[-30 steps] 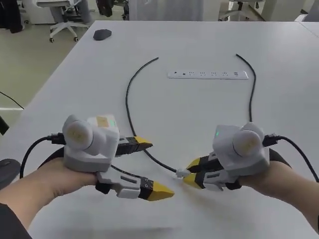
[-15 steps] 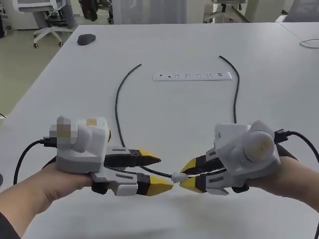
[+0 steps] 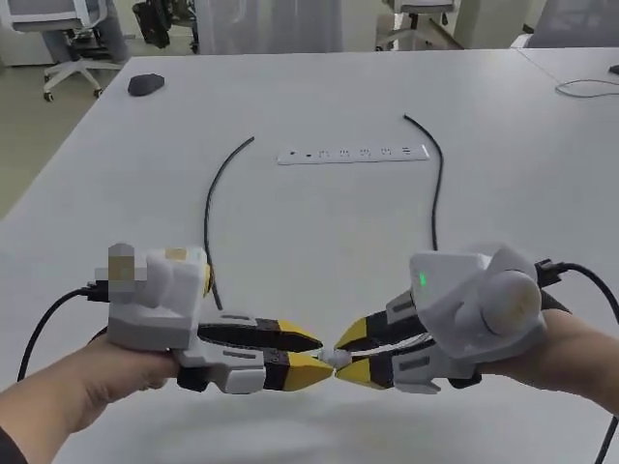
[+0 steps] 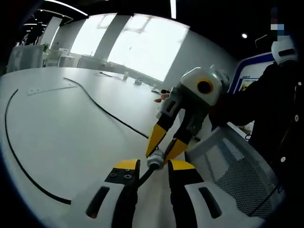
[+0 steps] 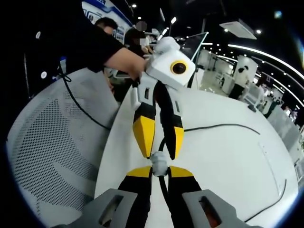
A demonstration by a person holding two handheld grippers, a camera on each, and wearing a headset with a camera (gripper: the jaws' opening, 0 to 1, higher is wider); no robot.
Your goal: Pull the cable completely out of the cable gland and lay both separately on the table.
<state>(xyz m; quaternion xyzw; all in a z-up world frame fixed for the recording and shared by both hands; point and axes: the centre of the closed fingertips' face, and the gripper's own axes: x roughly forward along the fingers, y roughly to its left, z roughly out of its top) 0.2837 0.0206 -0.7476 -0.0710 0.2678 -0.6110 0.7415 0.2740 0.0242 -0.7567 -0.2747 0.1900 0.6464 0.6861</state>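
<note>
Broad white worktable [image 3: 319,213], office chairs [image 3: 73,63] behind, bright windows [image 4: 142,42].

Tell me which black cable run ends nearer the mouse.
The curved run left of the power strip; the other run ends by the strip's right end.

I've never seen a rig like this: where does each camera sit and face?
Head view: on the headset, looking down at the table; left hand and right hand show.
Left gripper view: on the left gripper, looking along its jaws at the right gripper.
Right gripper view: on the right gripper, facing the left gripper past its jaws.
Shared: the white fitting, in all three.
</note>
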